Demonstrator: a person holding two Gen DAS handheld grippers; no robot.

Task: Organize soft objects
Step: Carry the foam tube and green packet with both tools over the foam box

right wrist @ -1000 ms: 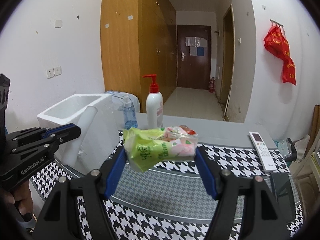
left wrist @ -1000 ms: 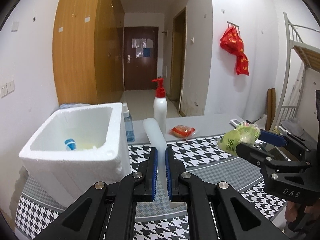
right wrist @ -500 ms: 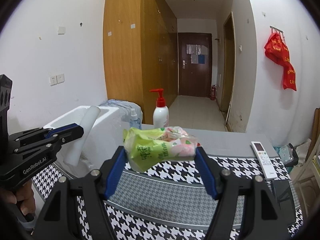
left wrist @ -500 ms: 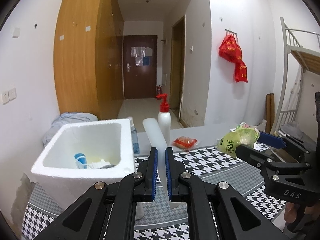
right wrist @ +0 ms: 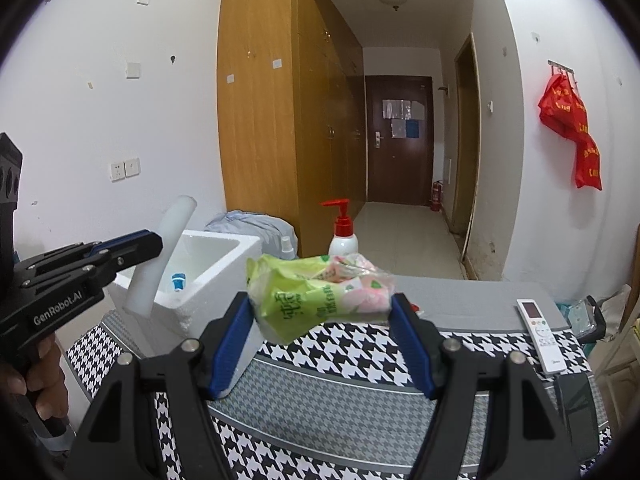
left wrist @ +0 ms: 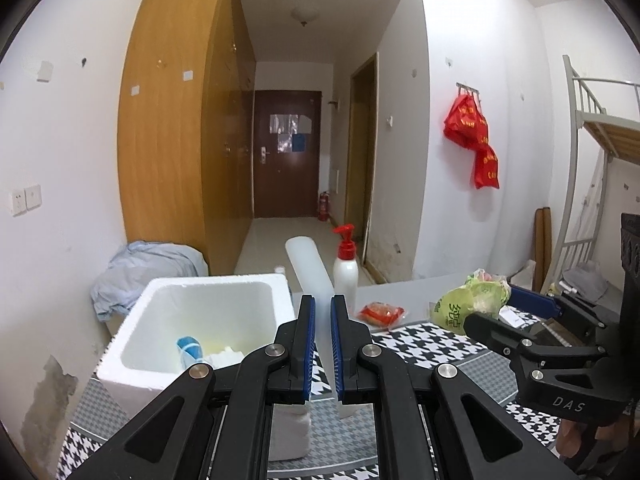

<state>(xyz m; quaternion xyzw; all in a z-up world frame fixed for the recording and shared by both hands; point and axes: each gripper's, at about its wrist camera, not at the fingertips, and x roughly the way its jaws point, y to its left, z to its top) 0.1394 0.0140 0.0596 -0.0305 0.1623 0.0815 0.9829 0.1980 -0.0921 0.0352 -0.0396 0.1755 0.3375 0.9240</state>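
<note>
My left gripper (left wrist: 322,312) is shut on a white foam tube (left wrist: 308,264), held up beside the right wall of the white foam box (left wrist: 120,364). The tube also shows in the right wrist view (right wrist: 164,256) next to the box (right wrist: 224,256). My right gripper (right wrist: 322,312) is shut on a green and pink soft packet (right wrist: 316,292), held above the checkered cloth right of the box. The packet also shows in the left wrist view (left wrist: 468,300). The box holds a blue-and-white item (left wrist: 188,348) and something white.
A red-capped pump bottle (left wrist: 346,268) and a small spray bottle (right wrist: 286,246) stand behind the box. A red packet (left wrist: 380,314) lies on the grey tabletop. A white remote (right wrist: 540,332) and a dark phone (right wrist: 576,404) lie at the right edge.
Both grippers have risen with their loads. The left gripper looks further down into the box and sits closer to its right wall. The right gripper has drawn nearer the box.
</note>
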